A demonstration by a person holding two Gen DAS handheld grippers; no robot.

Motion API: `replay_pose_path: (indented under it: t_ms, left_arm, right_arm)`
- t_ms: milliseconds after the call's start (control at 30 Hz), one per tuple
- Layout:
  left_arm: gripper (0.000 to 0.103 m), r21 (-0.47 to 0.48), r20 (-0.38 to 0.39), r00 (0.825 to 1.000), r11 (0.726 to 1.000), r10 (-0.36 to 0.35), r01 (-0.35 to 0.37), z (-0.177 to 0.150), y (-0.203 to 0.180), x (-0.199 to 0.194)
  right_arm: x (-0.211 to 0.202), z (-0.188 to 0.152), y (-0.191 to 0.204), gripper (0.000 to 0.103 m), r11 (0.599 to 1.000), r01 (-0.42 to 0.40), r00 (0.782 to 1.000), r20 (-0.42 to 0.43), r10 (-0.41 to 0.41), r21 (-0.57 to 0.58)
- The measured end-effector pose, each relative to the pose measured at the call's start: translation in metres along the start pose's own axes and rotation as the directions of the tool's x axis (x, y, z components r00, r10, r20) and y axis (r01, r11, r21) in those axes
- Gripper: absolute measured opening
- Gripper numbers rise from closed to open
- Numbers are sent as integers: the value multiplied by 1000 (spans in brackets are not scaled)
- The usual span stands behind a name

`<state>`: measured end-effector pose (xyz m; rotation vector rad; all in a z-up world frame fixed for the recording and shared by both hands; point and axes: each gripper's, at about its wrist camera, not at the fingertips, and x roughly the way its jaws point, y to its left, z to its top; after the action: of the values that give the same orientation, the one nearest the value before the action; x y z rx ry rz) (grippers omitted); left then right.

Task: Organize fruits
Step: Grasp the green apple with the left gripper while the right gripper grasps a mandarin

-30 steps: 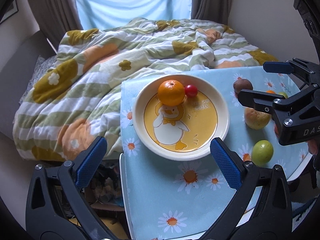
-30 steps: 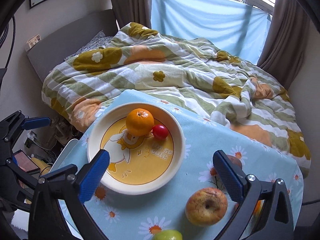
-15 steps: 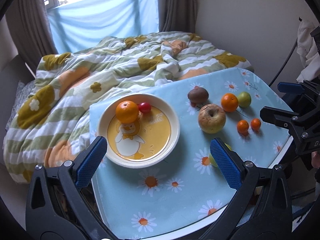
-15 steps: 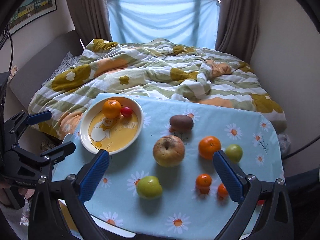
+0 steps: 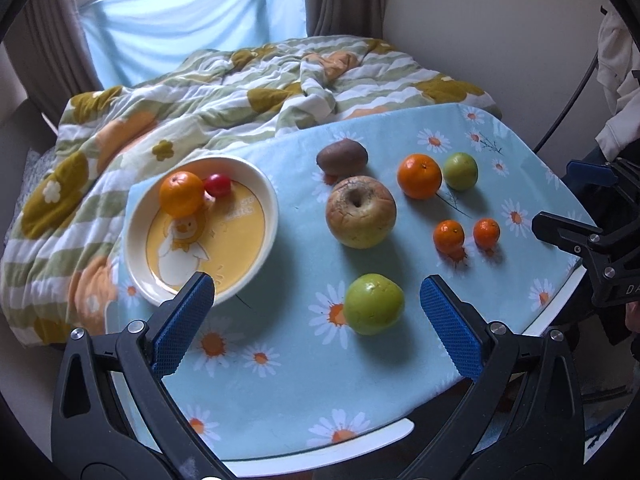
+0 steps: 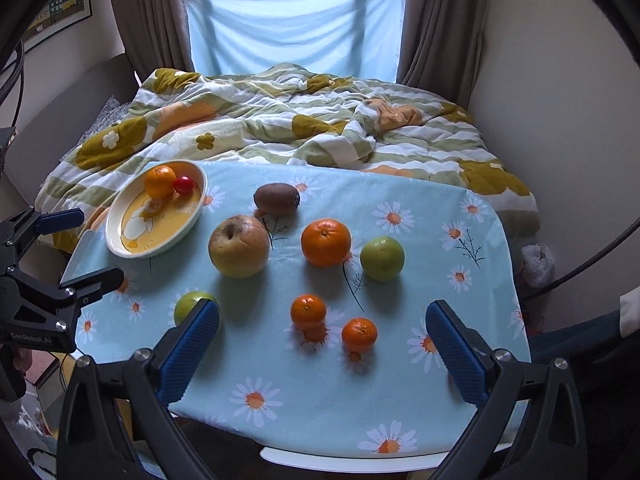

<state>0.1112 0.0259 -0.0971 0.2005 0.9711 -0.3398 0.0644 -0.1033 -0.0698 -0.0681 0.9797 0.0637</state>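
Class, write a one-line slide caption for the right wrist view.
Open right gripper faces loose fruit on a daisy tablecloth; plate already holds an orange.

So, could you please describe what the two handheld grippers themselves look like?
Both the left gripper and the right gripper have black angular frames with silver bolts. Their fingers carry blue cross-hatched pads. The left gripper's body, seen from the right wrist view, bears white lettering, apparently "GenRobot.AI"; black cables run alongside.
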Motion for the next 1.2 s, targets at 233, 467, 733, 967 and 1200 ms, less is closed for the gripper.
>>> replay_pose_path:
  t_ms: [233,467,733,967,1200]
  left_arm:
    - [103,-73,-38,998,996,45,-47,-23,-39,32]
    - [103,-125,-44,995,987,93,-98,-34,-60,60]
    - [93,-162,-69,990,978,122,-132,-36,-62,84]
    - [72,-140,-101,983,976,156,-170,-39,-62,98]
    - [61,-140,-110,980,973,167,-181,-41,-52,101]
  right_arm:
    - [30,-27,-23,103,994,-39,999,-24,37,-101]
    - [60,-49,-39,103,988,-102,994,-61,95,-118]
    - [83,-54,-43,98,979,-135,989,-82,124,-152]
    - [98,-50,-44,89,974,-161,984,-99,147,-156]
    - [105,-48,-42,85,972,-173,982,-108,157,-162]
